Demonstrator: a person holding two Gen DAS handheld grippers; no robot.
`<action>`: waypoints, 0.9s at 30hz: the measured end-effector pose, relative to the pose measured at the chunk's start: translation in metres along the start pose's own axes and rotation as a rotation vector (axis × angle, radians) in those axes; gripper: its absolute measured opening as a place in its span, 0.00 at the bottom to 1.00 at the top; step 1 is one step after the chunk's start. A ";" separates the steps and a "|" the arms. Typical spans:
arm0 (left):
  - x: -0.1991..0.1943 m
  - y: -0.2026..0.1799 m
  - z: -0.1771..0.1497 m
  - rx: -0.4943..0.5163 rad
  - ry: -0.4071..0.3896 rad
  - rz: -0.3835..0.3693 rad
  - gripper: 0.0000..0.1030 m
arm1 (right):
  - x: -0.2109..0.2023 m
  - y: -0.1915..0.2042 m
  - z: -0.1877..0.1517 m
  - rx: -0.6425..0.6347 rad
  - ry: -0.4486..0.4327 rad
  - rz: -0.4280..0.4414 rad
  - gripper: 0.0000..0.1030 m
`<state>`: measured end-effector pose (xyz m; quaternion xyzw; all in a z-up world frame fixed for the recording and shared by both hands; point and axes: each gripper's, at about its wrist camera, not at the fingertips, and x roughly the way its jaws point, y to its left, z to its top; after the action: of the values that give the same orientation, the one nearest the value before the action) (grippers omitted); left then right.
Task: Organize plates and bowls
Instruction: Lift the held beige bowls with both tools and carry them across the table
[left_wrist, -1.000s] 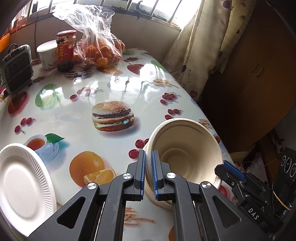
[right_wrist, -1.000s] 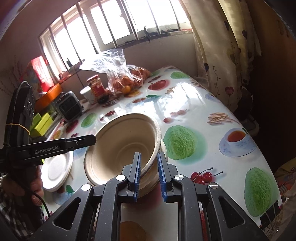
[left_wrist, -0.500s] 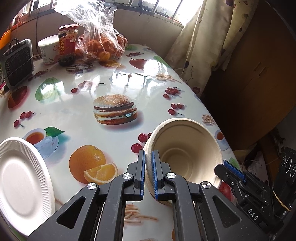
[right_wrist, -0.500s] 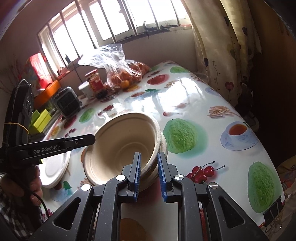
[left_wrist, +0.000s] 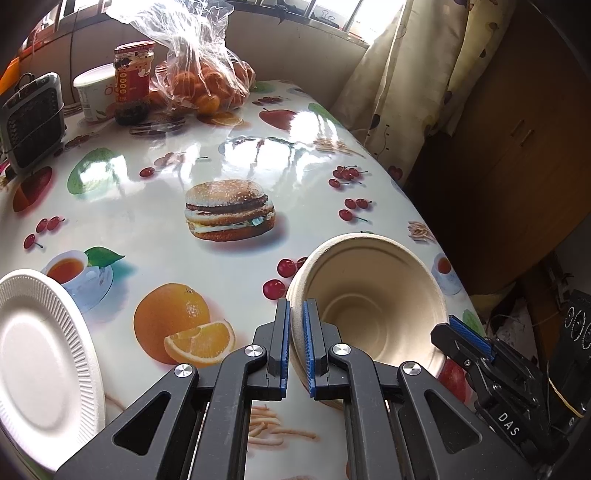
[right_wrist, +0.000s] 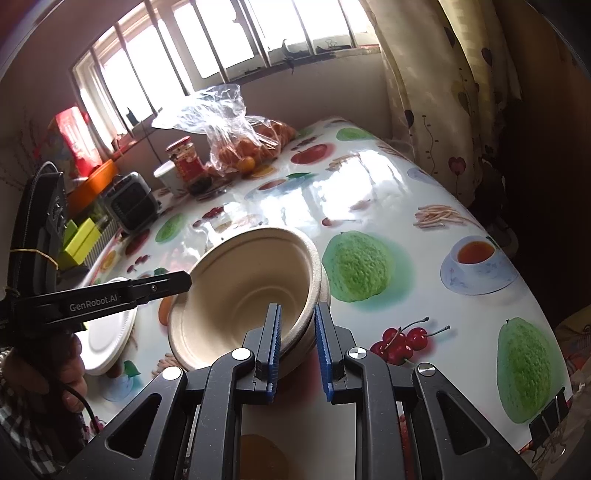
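Nearest in the left wrist view, the left gripper (left_wrist: 295, 314) has its blue-padded fingers (left_wrist: 283, 332) pinched on the near left rim of the beige bowls (left_wrist: 369, 306), one pad outside the wall and one inside. The bowls are nested together and tilted, their mouth tipped toward the cameras. In the right wrist view the right gripper (right_wrist: 298, 319) straddles the opposite rim: its inner pad lies against the inside of the wall and its outer pad sits just beside the outer bowl, so the fingers are nearly closed on the stack, though whether both pads press I cannot tell. The bowls sit near the tabletop (left_wrist: 155, 221) edge closest to the person, on its right side as the left camera sees it, with the curved edge dropping away to a dark wooden cabinet (left_wrist: 517, 155).

To the left, a white ribbed paper plate (left_wrist: 40, 350) lies at the near left edge, well apart from the bowls. Between them and beyond, the glossy printed cloth is bare across the whole middle, past the printed orange and the printed burger.

At the far end, against the wall, stand a small grey heater (left_wrist: 31, 122), a white tub (left_wrist: 96, 92), a red-lidded jar (left_wrist: 133, 74) and a clear bag of oranges (left_wrist: 199, 77). A patterned curtain (left_wrist: 399, 85) hangs by the far right edge.
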<state>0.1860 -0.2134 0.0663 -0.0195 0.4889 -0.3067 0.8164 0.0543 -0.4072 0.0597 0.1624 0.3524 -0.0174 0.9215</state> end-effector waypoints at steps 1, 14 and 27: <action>0.000 0.000 0.000 -0.001 0.000 0.000 0.07 | 0.000 0.000 0.000 -0.001 0.001 0.000 0.17; 0.002 0.001 0.000 -0.005 0.006 0.002 0.07 | 0.002 -0.002 -0.003 0.003 0.003 0.001 0.18; 0.003 0.001 0.000 -0.009 0.006 0.001 0.07 | 0.002 -0.002 -0.002 0.003 0.004 0.000 0.18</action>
<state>0.1877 -0.2138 0.0641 -0.0220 0.4927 -0.3040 0.8151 0.0546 -0.4083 0.0561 0.1639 0.3542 -0.0174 0.9206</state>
